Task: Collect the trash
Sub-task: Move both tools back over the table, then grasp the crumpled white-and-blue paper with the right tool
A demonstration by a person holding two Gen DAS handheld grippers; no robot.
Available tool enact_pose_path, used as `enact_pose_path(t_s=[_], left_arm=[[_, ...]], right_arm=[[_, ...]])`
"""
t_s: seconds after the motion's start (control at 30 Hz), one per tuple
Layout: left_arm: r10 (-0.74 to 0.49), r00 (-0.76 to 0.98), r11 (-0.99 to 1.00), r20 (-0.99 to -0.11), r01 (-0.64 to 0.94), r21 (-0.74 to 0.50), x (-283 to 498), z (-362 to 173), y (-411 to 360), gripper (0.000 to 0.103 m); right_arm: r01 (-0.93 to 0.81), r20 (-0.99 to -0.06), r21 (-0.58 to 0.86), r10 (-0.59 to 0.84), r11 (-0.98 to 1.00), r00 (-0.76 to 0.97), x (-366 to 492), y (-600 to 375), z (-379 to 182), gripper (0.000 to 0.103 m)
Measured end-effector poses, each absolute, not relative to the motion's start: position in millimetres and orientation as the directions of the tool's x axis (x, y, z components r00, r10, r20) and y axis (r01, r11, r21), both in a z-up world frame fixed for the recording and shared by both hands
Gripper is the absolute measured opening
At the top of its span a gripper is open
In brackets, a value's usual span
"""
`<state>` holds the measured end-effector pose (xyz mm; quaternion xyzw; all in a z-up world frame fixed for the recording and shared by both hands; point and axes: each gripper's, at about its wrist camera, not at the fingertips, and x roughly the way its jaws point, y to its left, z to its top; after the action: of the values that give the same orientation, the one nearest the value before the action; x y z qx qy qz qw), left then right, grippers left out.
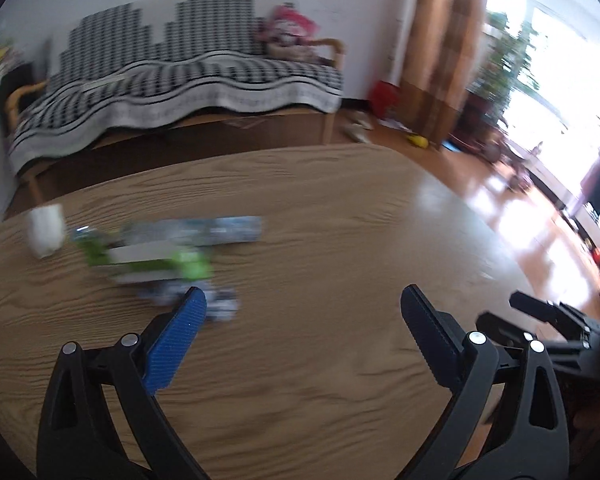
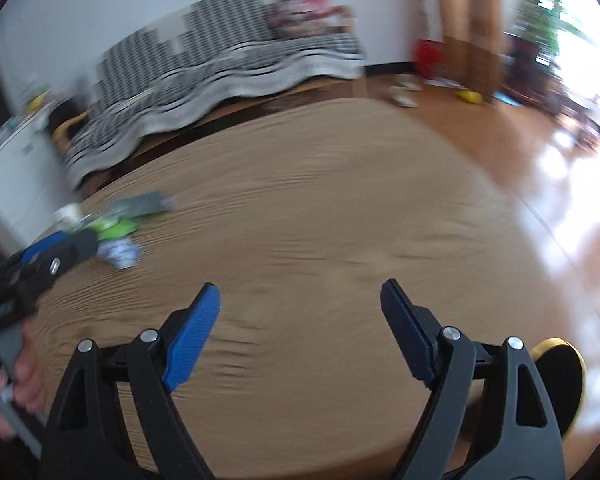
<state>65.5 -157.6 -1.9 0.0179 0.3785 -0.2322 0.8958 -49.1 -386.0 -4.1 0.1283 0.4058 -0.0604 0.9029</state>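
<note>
Hovering over table [image 1: 340, 240]: left gripper [image 1: 300, 320], right gripper [image 2: 300, 312], both wide open, empty. Risk: blurred wrappers [image 1: 160, 256] (cup [image 1: 46, 232] beside) get knocked, scattered.

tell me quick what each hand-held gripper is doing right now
left hand-held gripper: open, holding nothing
right hand-held gripper: open, holding nothing

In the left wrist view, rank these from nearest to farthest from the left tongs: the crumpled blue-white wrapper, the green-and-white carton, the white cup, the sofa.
From the left tongs, both open and empty:
1. Crumpled blue-white wrapper, beside the left blue finger.
2. Green-and-white carton, just beyond it, leftward.
3. White cup, far left on the table.
4. Sofa, past the table, against the wall.
</note>
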Motion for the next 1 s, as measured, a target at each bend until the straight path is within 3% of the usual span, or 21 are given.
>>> enact_pose_path(t_s=[0.27,0.6,0.7,0.8,0.87,1.0], left_arm=[[-0.258,0.663,0.965,-0.703,0.209,-0.157,106.6,-15.3,-35.2,0.095],[-0.203,0.650,0.979,-0.732,0.144,-0.144,116.8,-37.8,14.5,0.095],[-0.202,0.651,0.979,-0.732,0.158,-0.130,119.0,-43.3,14.4,0.095],[-0.200,0.646,0.979,-0.737,0.169,-0.117,122.5,-48.1,13.0,0.095],[-0.195,0.642,0.979,-0.741,0.167,-0.114,124.6,-50.1,11.3,0.095],[-0.200,0.631,0.979,-0.750,0.150,-0.135,127.5,-51.5,7.0,0.095]], right_arm=[[-0.022,-0.771,0.158,0.137,0.987,0.622,26.2,-269.3,-27.5,0.080],[-0.090,-0.796,0.087,0.124,0.992,0.593,90.4,-202.3,-64.6,0.074],[-0.084,-0.798,0.083,0.117,0.993,0.591,108.7,-198.7,-72.5,0.066],[-0.090,-0.800,0.078,0.116,0.993,0.589,117.9,-195.4,-77.8,0.051],[-0.116,-0.807,0.081,0.134,0.990,0.575,115.8,-193.8,-78.6,0.032],[-0.194,-0.798,0.115,0.207,0.974,0.566,95.9,-188.8,-68.5,0.028]])
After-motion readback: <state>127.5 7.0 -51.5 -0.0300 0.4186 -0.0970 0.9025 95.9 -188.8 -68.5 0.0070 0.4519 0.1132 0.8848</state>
